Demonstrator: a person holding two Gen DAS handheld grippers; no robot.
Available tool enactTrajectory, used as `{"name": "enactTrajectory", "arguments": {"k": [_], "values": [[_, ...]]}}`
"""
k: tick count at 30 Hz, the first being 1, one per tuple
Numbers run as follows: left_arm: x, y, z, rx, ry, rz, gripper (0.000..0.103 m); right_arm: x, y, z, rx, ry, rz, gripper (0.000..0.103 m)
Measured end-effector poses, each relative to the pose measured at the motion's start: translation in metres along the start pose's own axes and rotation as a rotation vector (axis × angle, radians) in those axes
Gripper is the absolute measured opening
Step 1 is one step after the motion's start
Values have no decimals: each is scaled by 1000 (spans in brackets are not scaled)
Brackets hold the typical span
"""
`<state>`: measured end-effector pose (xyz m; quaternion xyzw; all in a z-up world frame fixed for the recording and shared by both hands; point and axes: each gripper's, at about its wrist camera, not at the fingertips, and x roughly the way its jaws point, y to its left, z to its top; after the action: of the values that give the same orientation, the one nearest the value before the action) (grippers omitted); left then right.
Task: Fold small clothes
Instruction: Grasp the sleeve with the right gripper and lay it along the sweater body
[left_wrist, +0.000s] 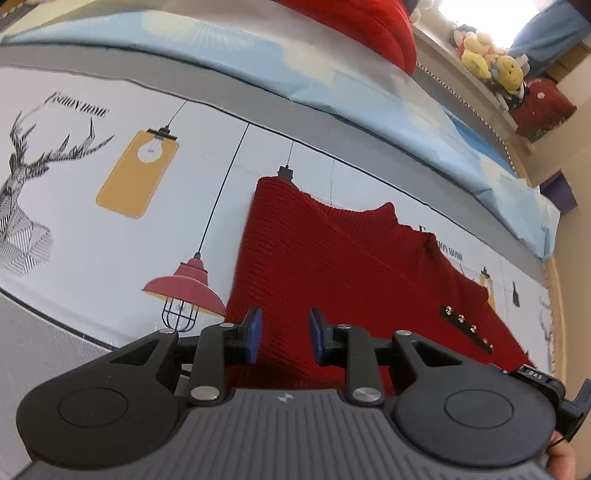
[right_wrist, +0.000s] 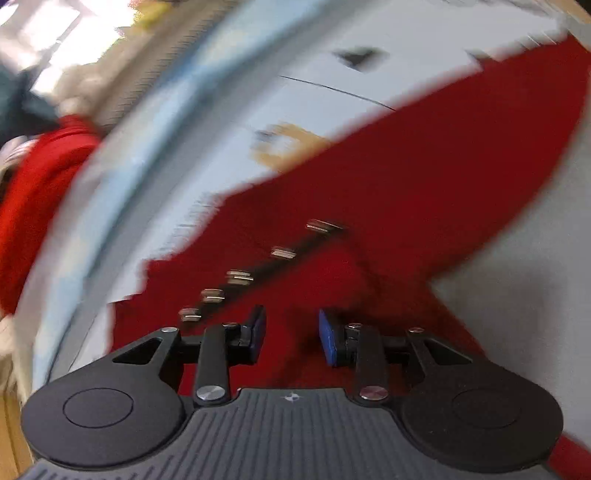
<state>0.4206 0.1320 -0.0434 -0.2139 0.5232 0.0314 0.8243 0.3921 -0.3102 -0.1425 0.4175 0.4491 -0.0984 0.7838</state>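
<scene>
**Both tongs spread above the red garment**

The left gripper (left_wrist: 285, 334) hangs over the red knitted garment (left_wrist: 343, 266) with blue pads apart, nothing between them. The right gripper (right_wrist: 291, 336), also spread, points along its row of metal buttons (right_wrist: 240, 277). The garment lies flat on the white printed bed sheet (left_wrist: 110, 236), near its right edge.

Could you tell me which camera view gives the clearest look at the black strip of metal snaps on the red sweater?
The left wrist view: the snap strip is sharp there, lying on the red sweater right of the open left gripper. The right wrist view shows the same strip closer, but smeared by motion blur.
</scene>
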Motion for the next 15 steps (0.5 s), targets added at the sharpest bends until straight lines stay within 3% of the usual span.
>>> {"name": "enactTrajectory", "arguments": {"k": [2,6,10,12,15], "values": [[1,-3,0,17,-10,4,28,-2,-7,3,47,10,27,35],[25,3,-1,16,19,-10,24,-17,-2,9,-33,-61,60,35],[65,23,-11,-23,119,116,20,-27,-20,20,36,-101,5,35],[61,22,-12,-34,105,125,20,-35,-31,26,72,-115,5,35],[48,1,-14,40,41,130,20,-48,-43,37,82,-149,-1,36]]}}
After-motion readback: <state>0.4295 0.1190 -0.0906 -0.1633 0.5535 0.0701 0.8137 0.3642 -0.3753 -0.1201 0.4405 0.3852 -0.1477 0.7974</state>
